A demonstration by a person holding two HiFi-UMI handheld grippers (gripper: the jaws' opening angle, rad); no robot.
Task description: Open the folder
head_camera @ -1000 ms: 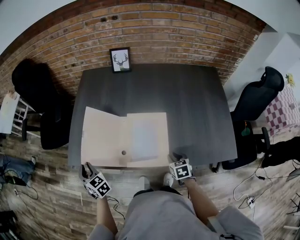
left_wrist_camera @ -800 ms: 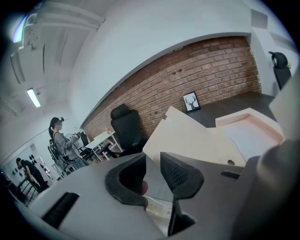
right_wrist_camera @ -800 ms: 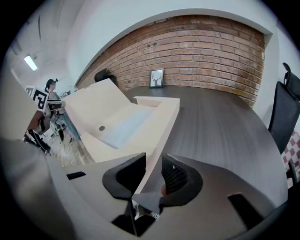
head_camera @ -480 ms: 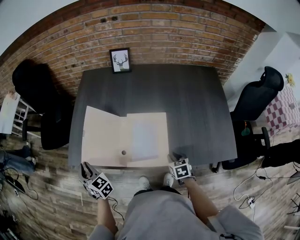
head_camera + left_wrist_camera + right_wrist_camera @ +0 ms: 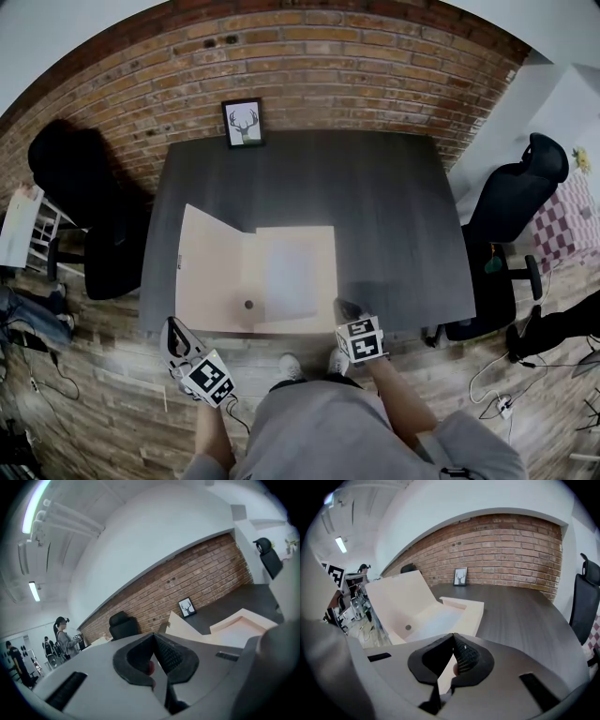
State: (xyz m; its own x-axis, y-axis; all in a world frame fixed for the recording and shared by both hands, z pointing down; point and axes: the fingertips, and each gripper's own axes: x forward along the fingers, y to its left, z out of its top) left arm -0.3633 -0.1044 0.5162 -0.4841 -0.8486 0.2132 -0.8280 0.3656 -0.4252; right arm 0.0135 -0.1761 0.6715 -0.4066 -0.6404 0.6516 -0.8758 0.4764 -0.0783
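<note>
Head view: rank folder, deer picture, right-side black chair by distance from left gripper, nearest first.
1. Folder, right by the left gripper, near side.
2. Deer picture, far side, centre-left.
3. Black chair, far right.

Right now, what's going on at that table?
A person holds a gripper in each hand at the near edge of the dark table. The folder already lies open on it, its left cover tilted up rather than flat. The left gripper and right gripper have both just closed their jaws, with nothing between them.
</note>
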